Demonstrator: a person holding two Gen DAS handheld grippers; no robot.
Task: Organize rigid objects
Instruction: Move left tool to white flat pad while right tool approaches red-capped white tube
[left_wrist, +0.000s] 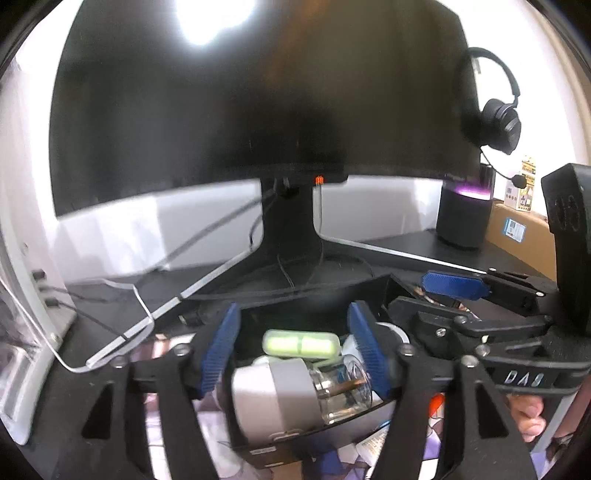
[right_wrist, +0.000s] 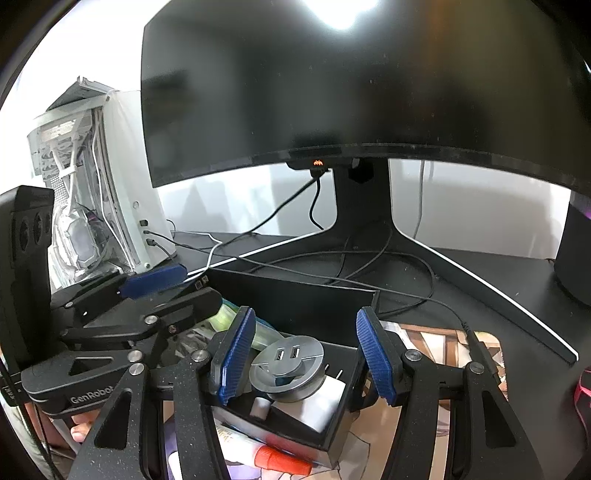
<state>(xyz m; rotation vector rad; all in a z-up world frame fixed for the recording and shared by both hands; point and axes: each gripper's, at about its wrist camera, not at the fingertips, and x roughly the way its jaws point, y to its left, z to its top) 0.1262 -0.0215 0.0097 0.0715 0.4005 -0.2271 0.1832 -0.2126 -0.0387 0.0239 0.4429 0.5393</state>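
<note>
An open black box (left_wrist: 332, 424) (right_wrist: 295, 295) sits on the desk in front of the monitor. In it lie a pale green pill-shaped case (left_wrist: 301, 345) and a white-and-grey cylinder with a clear glass end (left_wrist: 295, 391). My left gripper (left_wrist: 293, 350) hovers open over them, its blue pads apart from the cylinder. Further right the box holds a round silver USB hub (right_wrist: 286, 365) and a white block (right_wrist: 325, 406). My right gripper (right_wrist: 306, 358) stands open astride the box's right wall, one pad inside beside the hub. Each gripper shows in the other's view, the right gripper (left_wrist: 417, 299) and the left gripper (right_wrist: 199, 286).
A curved monitor (right_wrist: 351, 85) on a V-shaped stand (right_wrist: 362, 221) with several cables fills the back. A white PC case (right_wrist: 92, 184) stands left, a dark speaker (left_wrist: 461, 218), headphones (left_wrist: 498, 118) and a cardboard box (left_wrist: 517, 229) right. An orange-capped tube (right_wrist: 280, 458) lies on the printed mat.
</note>
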